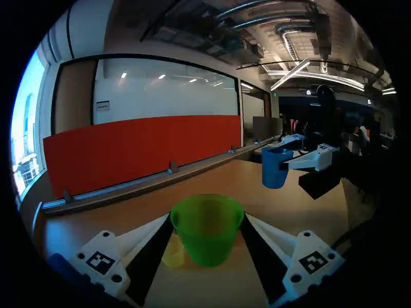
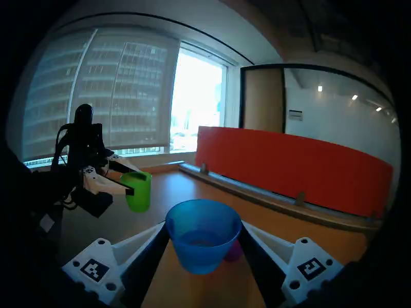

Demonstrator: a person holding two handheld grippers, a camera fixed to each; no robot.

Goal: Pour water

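A green cup [image 1: 207,228] stands upright between the fingers of my left gripper [image 1: 206,236], which is shut on it above the wooden table [image 1: 231,179]. In the right gripper view this green cup [image 2: 137,191] appears at the left, held by the same gripper. My right gripper [image 2: 203,241] is shut on a blue cup [image 2: 203,233] that holds a little water. Seen from the left gripper view, the blue cup [image 1: 275,167] hangs at the right, level and upright, apart from the green one.
A small yellow cup [image 1: 173,251] stands on the table just behind the green cup. A magenta cup [image 2: 235,251] peeks out behind the blue cup. A red divider panel [image 1: 144,146] runs along the table's far edge. Windows [image 2: 195,97] lie beyond.
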